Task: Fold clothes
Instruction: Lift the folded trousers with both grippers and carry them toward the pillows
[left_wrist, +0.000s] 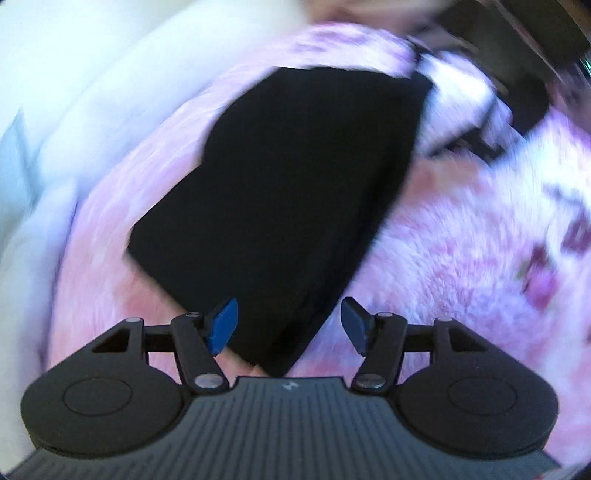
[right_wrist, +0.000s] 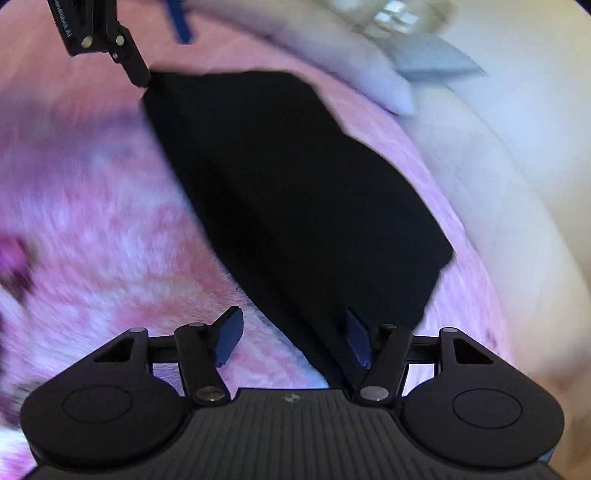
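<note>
Cloth first: the black garment (left_wrist: 280, 192) lies flat on the pink floral fleece blanket (left_wrist: 461, 258), already a compact, straight-edged slab with what looks like a doubled layer along one long side. My left gripper (left_wrist: 290, 325) hovers over its near corner with the blue pads (left_wrist: 223, 326) spread and nothing between them; my right gripper (right_wrist: 291, 341) is likewise spread at the opposite end, straddling the garment's edge without pinching it.

I judge this fits two stages: between folds, with one more halving to come, or the garment set down finished (both frames are motion-blurred, so the layers are hard to count). A further fold would call for both grippers to close on matching corners and carry them across evenly.

Writing: white lettering runs along the left gripper's body in the right wrist view, too smeared to read.
</note>
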